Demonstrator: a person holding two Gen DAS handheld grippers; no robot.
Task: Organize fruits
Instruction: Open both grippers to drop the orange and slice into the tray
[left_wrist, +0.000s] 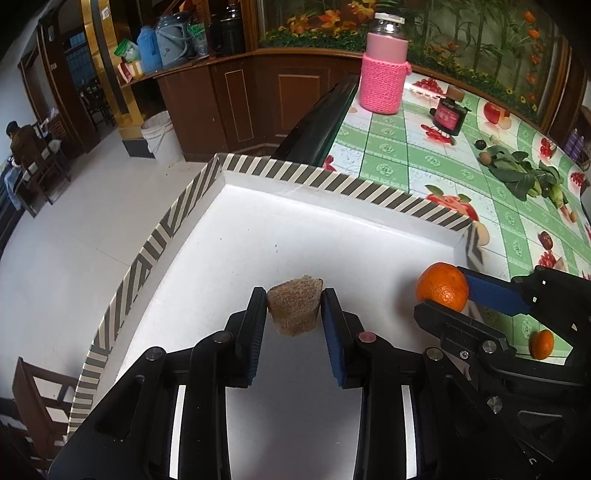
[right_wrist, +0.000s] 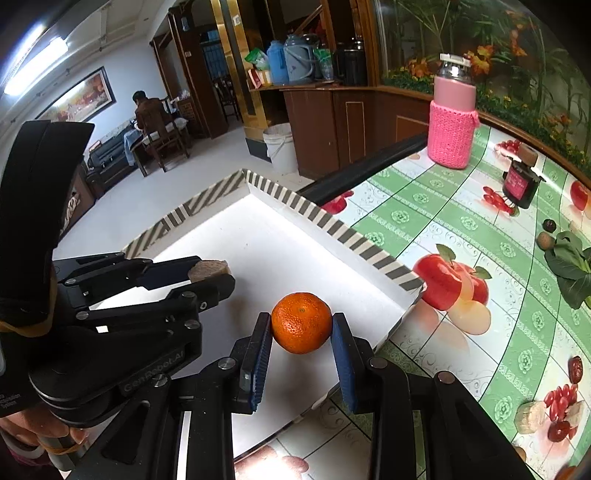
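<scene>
Left gripper (left_wrist: 294, 295): jaws clamped on a brown cut chunk (left_wrist: 293, 304), hanging over the white tray (left_wrist: 332, 192)!
Right gripper (right_wrist: 301, 325): jaws squeezing an orange (right_wrist: 301, 322), poised above the tray's near corner.
Tray: striped rim, floor bare as far as can be seen; nothing set down inside yet.
Left to do: a small orange (left_wrist: 542, 344) waits on the tabletop (left_wrist: 388, 147), and small dark fruits (left_wrist: 480, 144) lie by the leafy greens (left_wrist: 524, 173).
Writing: "GenRobot.AI" on the left gripper's body; the dark jar's (right_wrist: 519, 182) label is unreadable.
</scene>
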